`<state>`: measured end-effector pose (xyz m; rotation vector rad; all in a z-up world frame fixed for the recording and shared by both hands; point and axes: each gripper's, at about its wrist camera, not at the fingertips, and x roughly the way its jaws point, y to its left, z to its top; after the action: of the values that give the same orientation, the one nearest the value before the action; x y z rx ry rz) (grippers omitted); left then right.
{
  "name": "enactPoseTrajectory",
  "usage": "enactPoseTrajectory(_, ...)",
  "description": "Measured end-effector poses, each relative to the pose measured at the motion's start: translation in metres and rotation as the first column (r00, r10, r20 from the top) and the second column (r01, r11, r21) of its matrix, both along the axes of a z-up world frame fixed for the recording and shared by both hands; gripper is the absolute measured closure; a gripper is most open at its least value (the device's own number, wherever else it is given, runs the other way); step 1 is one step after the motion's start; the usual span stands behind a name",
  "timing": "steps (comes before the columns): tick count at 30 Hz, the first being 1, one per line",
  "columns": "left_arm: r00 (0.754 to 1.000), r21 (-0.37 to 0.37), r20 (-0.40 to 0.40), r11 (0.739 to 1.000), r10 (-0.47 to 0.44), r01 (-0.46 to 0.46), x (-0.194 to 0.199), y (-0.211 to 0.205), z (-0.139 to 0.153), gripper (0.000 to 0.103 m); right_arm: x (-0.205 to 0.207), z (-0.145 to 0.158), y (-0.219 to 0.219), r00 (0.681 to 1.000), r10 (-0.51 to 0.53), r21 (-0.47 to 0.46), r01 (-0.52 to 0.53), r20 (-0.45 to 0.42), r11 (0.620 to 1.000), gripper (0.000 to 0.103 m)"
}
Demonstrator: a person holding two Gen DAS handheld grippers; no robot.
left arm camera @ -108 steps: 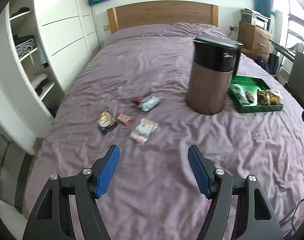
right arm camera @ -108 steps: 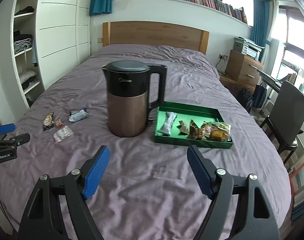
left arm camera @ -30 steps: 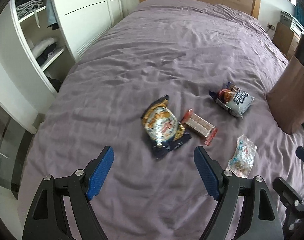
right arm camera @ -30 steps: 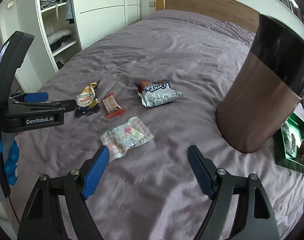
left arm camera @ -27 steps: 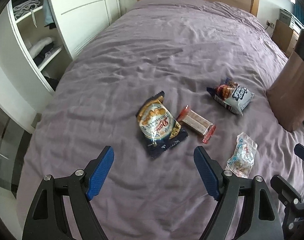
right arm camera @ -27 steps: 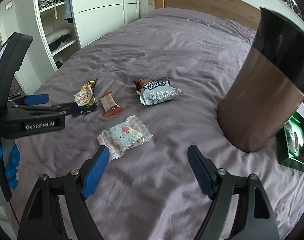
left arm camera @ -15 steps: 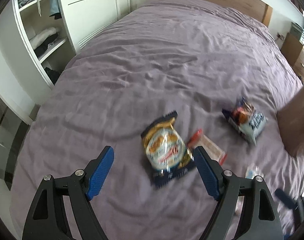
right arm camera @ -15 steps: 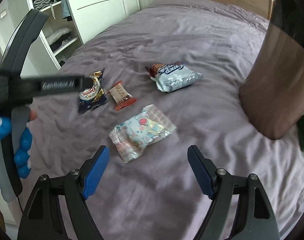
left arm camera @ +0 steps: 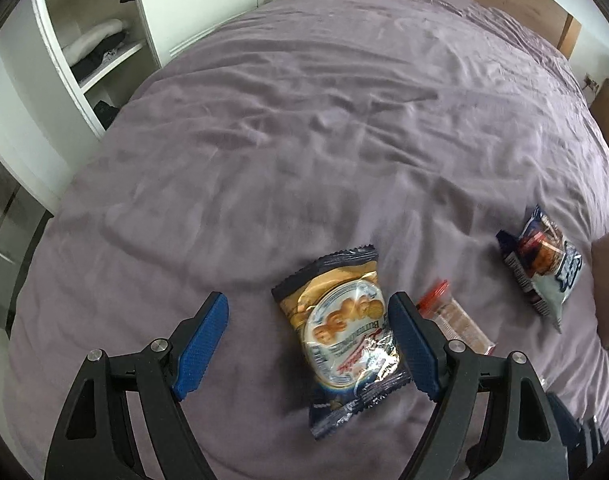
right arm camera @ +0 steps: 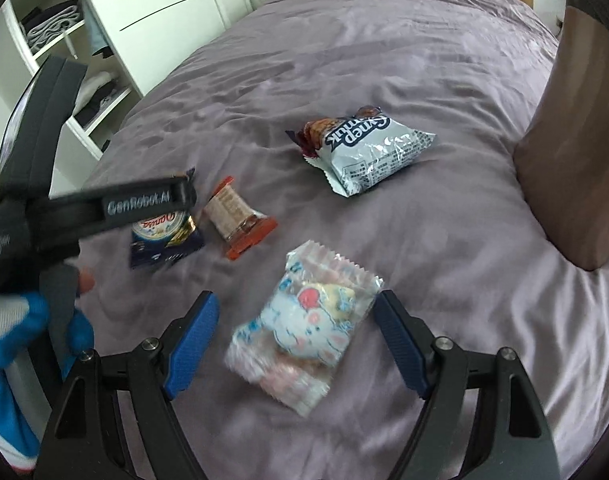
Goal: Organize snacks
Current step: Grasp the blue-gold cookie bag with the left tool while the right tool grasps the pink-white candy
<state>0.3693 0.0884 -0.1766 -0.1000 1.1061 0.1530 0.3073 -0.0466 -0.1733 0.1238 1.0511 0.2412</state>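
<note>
Bed: a wide bed (left arm camera: 344, 120) under a wrinkled mauve sheet, with four snack packets lying loose on it near the left edge.
Left gripper: the black two-finger left gripper (left arm camera: 308, 344) with blue pads points steeply down at the sheet, its jaws wide apart and clamped on nothing. In the right wrist view its dark body (right arm camera: 104, 208) crosses in front of the butter cookie packet.
Cookie packet: a dark blue and gold foil packet of round butter cookies (left arm camera: 344, 328) lies flat between the left gripper's fingers, close to the right-hand pad; I cannot tell whether that pad touches it.
Wafer bar: a small clear-wrapped brown bar with red ends (left arm camera: 456, 320) lies just beside the cookie packet, partly behind the left gripper's finger.
Right gripper: the matching right gripper (right arm camera: 294, 344) hangs over the sheet with its jaws spread and nothing gripped.
Marshmallow packet: a pale, clear packet printed with a cartoon mouse (right arm camera: 304, 332) lies between the right gripper's fingers, free of both pads.
Chip bag: a silver and dark blue puffed snack bag (right arm camera: 364, 152) lies farther up the bed, apart from the others.
Kettle: a brown, cylindrical kettle body (right arm camera: 576, 168) stands at the right edge.
Hand: a blue and white gloved hand (right arm camera: 12, 328) holds the left gripper's handle.
Wardrobe: white open shelves (right arm camera: 64, 40) with folded clothes stand beside the bed.
</note>
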Motion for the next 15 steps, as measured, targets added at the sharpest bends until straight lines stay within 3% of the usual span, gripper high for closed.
enactPoseTrajectory(8, 0.999, 0.017, -0.004, 0.999, -0.04, 0.04, 0.0, -0.001, -0.006, 0.025, 0.001, -0.006, -0.003, 0.999, -0.029, 0.009, 0.03, -0.015, 1.0, 0.0)
enactPoseTrajectory(15, 0.997, 0.025, -0.004, 0.996, -0.08, 0.08, 0.0, -0.008, -0.007, 0.039, 0.004, -0.008, -0.015, 0.999, -0.021, 0.036, 0.022, -0.029, 0.999, 0.037)
